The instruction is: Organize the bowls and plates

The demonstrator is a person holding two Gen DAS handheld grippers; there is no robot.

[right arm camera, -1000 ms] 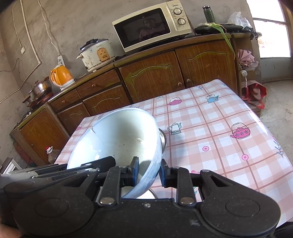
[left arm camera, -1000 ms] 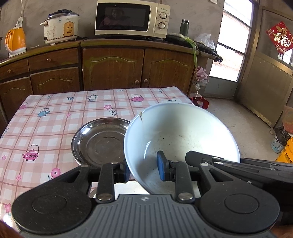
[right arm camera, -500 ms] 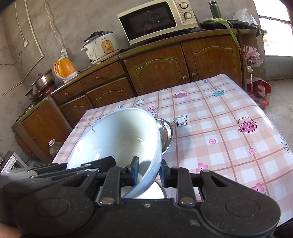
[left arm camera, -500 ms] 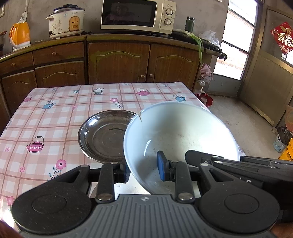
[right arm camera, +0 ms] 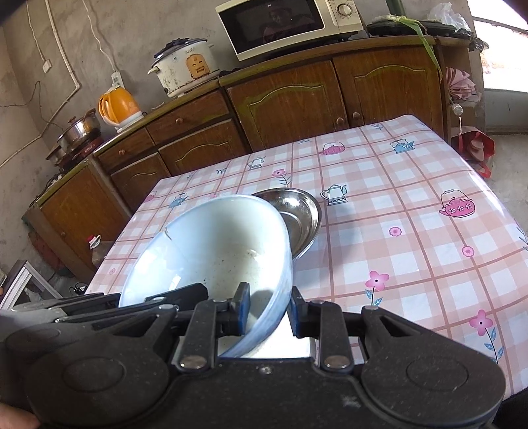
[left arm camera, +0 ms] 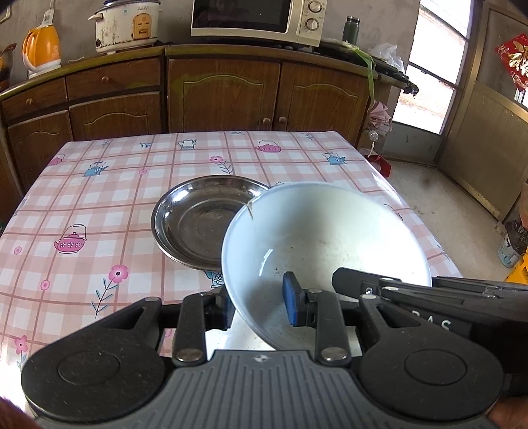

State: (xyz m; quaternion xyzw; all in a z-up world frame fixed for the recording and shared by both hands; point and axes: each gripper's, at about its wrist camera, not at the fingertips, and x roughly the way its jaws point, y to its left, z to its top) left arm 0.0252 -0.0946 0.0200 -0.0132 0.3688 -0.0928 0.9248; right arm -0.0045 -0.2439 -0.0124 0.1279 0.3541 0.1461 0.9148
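Observation:
A large white bowl (left arm camera: 323, 237) with a chipped rim hangs tilted above the table, carried by both grippers. My left gripper (left arm camera: 259, 307) is shut on the bowl's near left rim, one blue pad inside and one outside. My right gripper (right arm camera: 267, 312) is shut on the right rim of the same white bowl (right arm camera: 211, 244). A shallow steel plate (left arm camera: 201, 221) lies on the checked tablecloth just beyond the bowl, partly hidden by it; in the right wrist view the steel plate (right arm camera: 300, 214) shows behind the bowl's right side.
The table (left arm camera: 99, 204) carries a pink checked cloth with teapot and flower prints. Behind it wooden cabinets (left arm camera: 224, 95) hold a microwave (left arm camera: 254, 16), a rice cooker (left arm camera: 125, 23) and an orange kettle (left arm camera: 41, 46). A doorway (left arm camera: 429, 72) opens at the right.
Both grippers with the bowl have sunk a little toward the table. More of the tablecloth and the steel plate shows, and the cabinets sit higher in both views.

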